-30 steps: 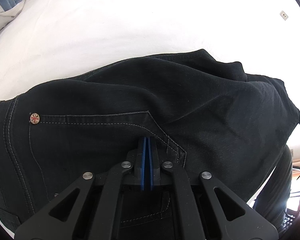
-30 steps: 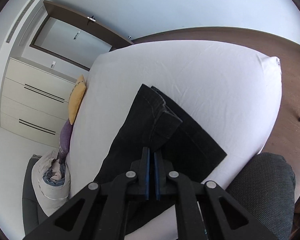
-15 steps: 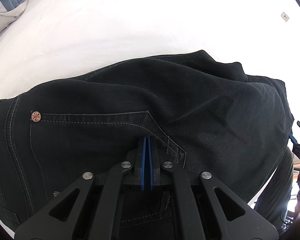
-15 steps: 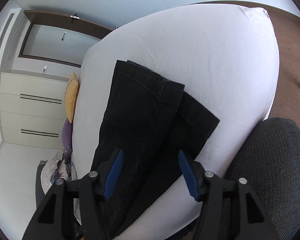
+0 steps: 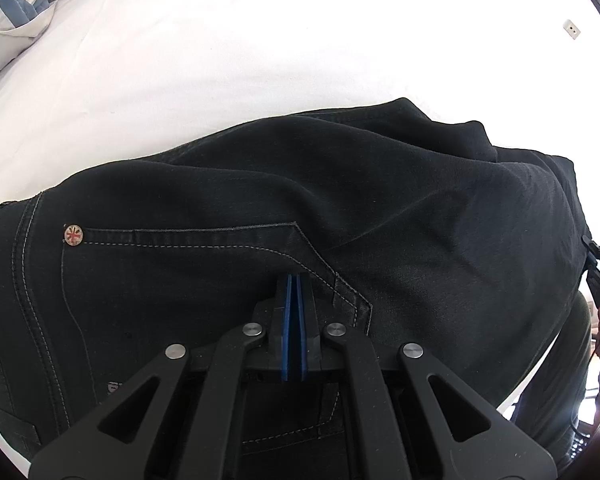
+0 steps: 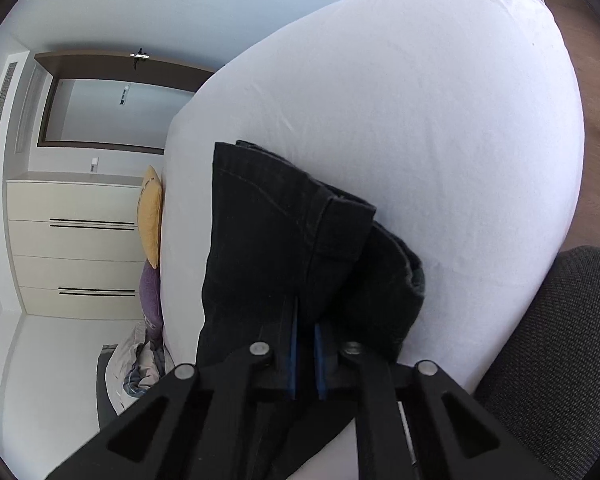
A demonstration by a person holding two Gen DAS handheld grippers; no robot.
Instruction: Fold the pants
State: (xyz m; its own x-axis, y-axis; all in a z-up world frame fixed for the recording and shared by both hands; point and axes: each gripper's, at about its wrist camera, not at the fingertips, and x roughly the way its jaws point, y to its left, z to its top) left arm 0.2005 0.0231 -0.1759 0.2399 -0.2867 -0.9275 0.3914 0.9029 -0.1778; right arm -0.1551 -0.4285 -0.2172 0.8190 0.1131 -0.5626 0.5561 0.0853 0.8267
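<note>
black pants [image 5: 340, 208], rivet [image 5: 73, 235] with red cross emblem

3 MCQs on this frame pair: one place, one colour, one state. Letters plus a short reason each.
1. Where do the pants lie?
A. on the white bed
B. on the wooden floor
C. in a drawer

2. What colour is the cushion at the bed's far edge, above the purple one?
A. green
B. yellow
C. red

3. How is the left gripper?
A. wide open above the bed
B. out of view
C. shut, tips on the pants near the pocket seam

Answers: 1 A, black denim rests on the white sheet in both views. 2 B, it shows yellow beside the drawers. 3 C, the blue pads sit together against the denim.
</note>
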